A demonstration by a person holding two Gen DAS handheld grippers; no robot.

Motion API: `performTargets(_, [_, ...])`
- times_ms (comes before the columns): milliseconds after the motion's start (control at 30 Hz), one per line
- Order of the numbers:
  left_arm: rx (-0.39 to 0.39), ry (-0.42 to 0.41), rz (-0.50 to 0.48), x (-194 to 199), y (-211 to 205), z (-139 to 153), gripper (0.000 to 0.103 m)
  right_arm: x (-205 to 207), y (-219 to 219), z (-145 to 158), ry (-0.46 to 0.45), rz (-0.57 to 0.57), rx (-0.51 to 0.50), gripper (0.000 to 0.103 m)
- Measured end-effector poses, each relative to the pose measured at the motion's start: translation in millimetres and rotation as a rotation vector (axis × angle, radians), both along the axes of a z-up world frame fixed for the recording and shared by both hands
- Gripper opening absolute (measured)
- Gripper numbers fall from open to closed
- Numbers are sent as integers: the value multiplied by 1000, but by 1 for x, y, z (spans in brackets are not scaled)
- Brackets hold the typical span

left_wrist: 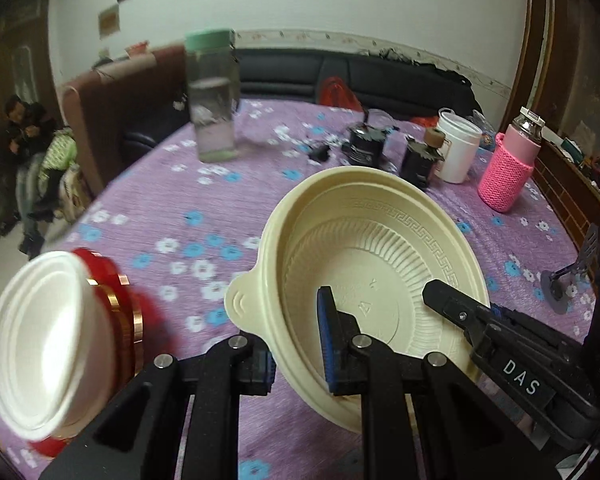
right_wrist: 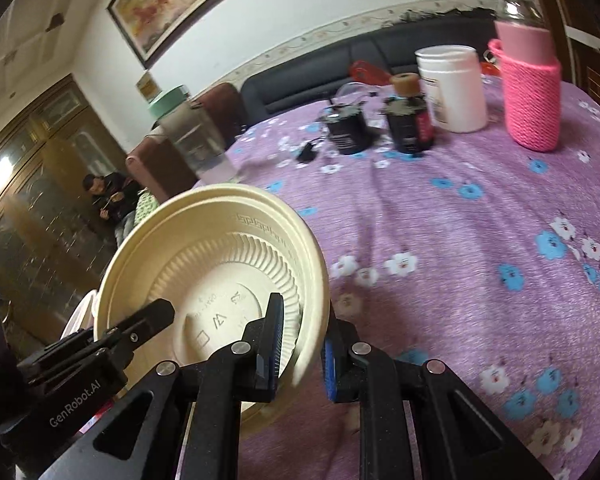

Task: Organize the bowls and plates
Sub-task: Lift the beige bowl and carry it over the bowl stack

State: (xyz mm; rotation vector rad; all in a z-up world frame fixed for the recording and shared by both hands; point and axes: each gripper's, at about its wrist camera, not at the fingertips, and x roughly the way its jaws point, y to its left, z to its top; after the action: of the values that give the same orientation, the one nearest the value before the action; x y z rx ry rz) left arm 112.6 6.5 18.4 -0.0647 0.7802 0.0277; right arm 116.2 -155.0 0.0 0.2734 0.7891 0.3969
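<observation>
Two hand-held grippers clamped on one cream plastic bowl (left_wrist: 380,256), held tilted above a purple flowered surface (left_wrist: 188,208). Left hand-held gripper (left_wrist: 296,344) closed over the bowl's near wall, one blue-padded finger inside the bowl, the other outside under the rim, close to the small tab on the rim. Right hand-held gripper (right_wrist: 300,354) likewise pinching the wall of the same bowl (right_wrist: 216,264), one finger inside, one outside. In each wrist view, the other hand-held gripper's black finger reaching into the bowl from the opposite side.

Left of the left hand-held gripper, blurred: white bowl (left_wrist: 40,340) tipped on its side, against something red with gold bands (left_wrist: 112,292).

Farther ahead on the surface: clear bottle with a green cap (left_wrist: 212,96), two dark jars (left_wrist: 366,144), one with a cork-coloured top, a white tub (left_wrist: 458,148), and a bottle in a pink knitted sleeve (left_wrist: 508,168). Beyond the surface's far edge, a dark sofa (left_wrist: 380,80) against the wall; to the far left, a seated person (right_wrist: 112,196).
</observation>
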Motion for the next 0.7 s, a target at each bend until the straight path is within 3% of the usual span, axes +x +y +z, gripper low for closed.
performTargets(200, [52, -73, 45, -36, 16, 16, 17, -19, 25, 10, -34, 59, -6, 19])
performTargets(700, [57, -173, 7, -112, 27, 45, 17, -96, 38, 26, -72, 48, 46, 19])
